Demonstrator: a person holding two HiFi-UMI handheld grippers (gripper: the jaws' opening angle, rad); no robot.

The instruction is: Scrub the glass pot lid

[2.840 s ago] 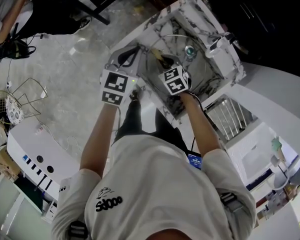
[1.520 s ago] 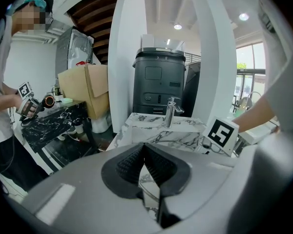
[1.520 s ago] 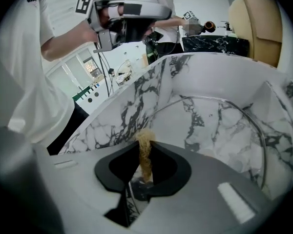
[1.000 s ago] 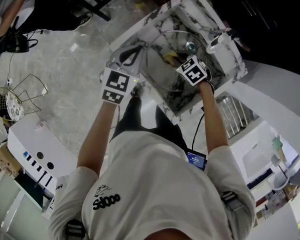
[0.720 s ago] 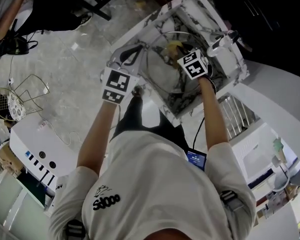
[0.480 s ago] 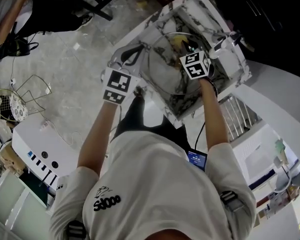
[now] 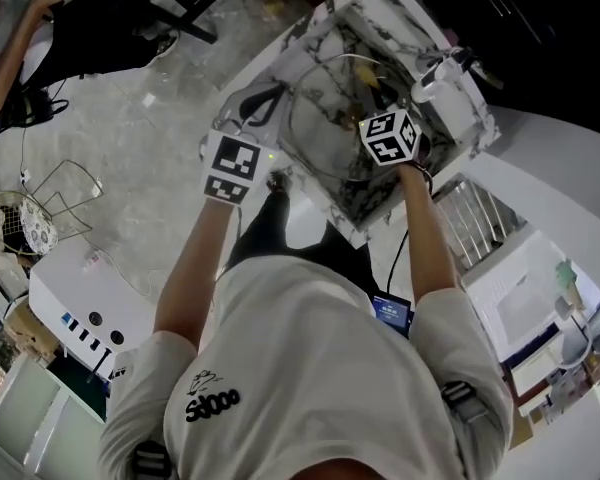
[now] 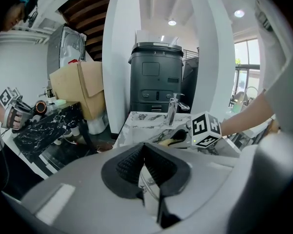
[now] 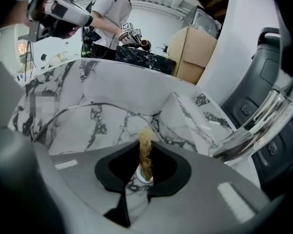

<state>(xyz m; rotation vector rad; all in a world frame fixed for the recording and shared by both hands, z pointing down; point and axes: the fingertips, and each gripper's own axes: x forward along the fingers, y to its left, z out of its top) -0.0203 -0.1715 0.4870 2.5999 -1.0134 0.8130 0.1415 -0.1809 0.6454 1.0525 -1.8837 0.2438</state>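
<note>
The glass pot lid [image 7: 325, 133] stands tilted in the marble sink [image 7: 450, 128]. My left gripper [image 7: 252, 108] is at the sink's left edge, shut on the lid's rim [image 8: 147, 189]. My right gripper [image 7: 378, 93] reaches into the sink over the lid's far right part, shut on a yellowish fibrous scrubber [image 9: 145, 152]. In the right gripper view the lid's metal rim [image 9: 73, 110] arcs across the sink's wall. In the left gripper view the scrubber [image 8: 167, 141] shows beside the right gripper's marker cube [image 8: 205, 129]. Where the scrubber meets the glass is hidden.
A chrome faucet [image 7: 435, 76] stands at the sink's far right corner. A ribbed drainer [image 7: 470, 218] lies to the right of the sink. A black bin [image 8: 155, 82] and a cardboard box [image 8: 80, 87] stand beyond. Another person's gripper [image 8: 12, 115] is at the left.
My right gripper has carried the scrubber across the lid from its near side to its far right. The left gripper has kept its hold at the sink's left edge.
</note>
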